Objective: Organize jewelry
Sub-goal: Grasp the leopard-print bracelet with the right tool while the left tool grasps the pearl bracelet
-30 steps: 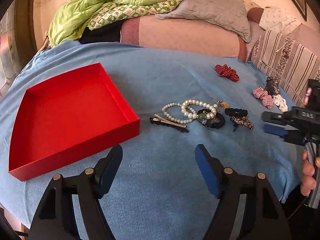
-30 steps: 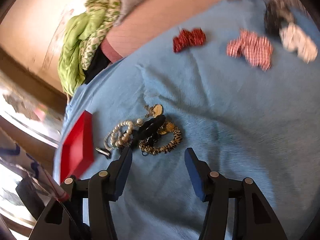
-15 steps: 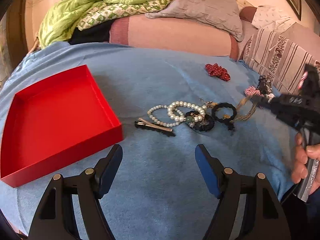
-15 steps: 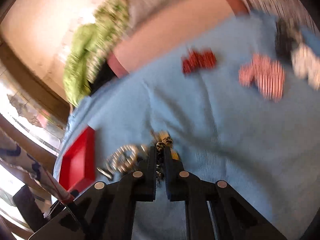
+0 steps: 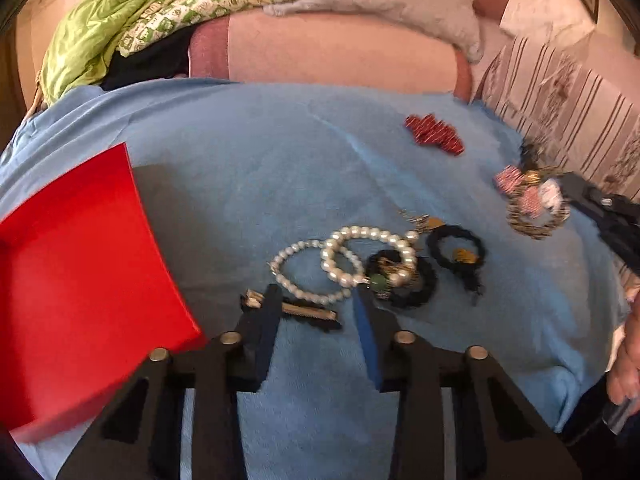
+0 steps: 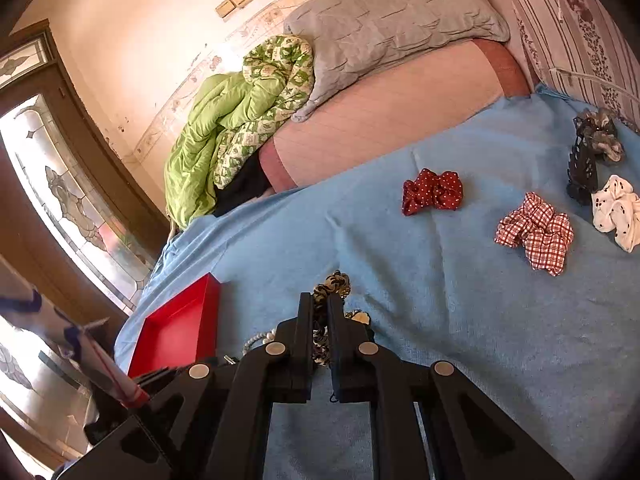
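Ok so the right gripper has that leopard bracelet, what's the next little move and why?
Probably carry it left toward the red box and release over it. The right gripper is shut on the leopard bracelet, lifted off the blue blanket, and the box sits open with no jewelry visible inside, while the pearl bracelets wait.

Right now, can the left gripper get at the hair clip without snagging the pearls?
Probably yes. The left gripper is open, its fingers either side of the hair clip on the blue cloth. The pearl bracelets lie just behind, so a deep push could catch them.
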